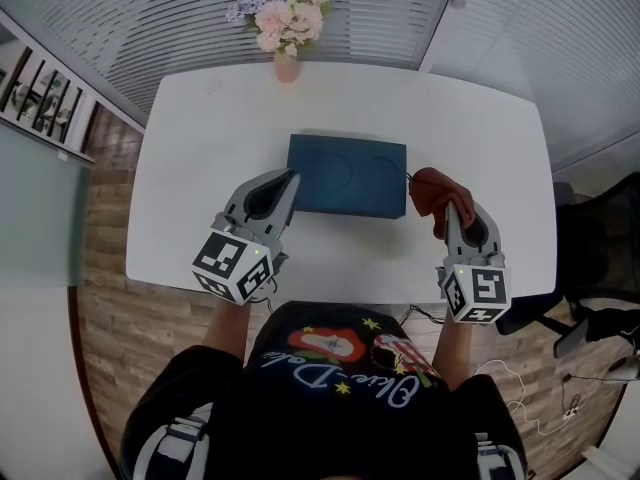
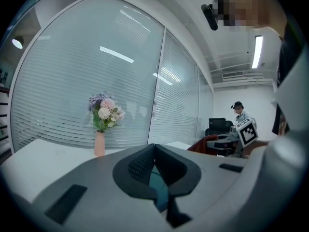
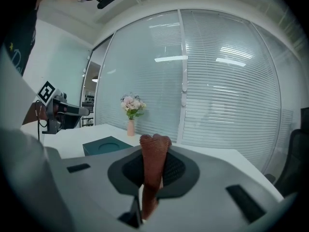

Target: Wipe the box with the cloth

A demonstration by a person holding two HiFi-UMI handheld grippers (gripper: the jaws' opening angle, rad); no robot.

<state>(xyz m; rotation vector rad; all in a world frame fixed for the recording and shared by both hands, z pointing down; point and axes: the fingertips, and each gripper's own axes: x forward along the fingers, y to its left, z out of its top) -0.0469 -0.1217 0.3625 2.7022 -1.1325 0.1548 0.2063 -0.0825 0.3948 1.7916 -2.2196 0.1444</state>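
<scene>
Table (image 1: 200, 118): right gripper (image 1: 447, 208) clamps cloth (image 1: 430, 188) beside box (image 1: 350, 173), left gripper (image 1: 292, 176) closed empty; we should brace box, sweep cloth flat.

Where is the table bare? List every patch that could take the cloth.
Free on the table: the far corners either side of the vase, the strip between vase and box, the near edge before the box. Crowded: the box's ends, by the left gripper and the right gripper holding the cloth.
</scene>
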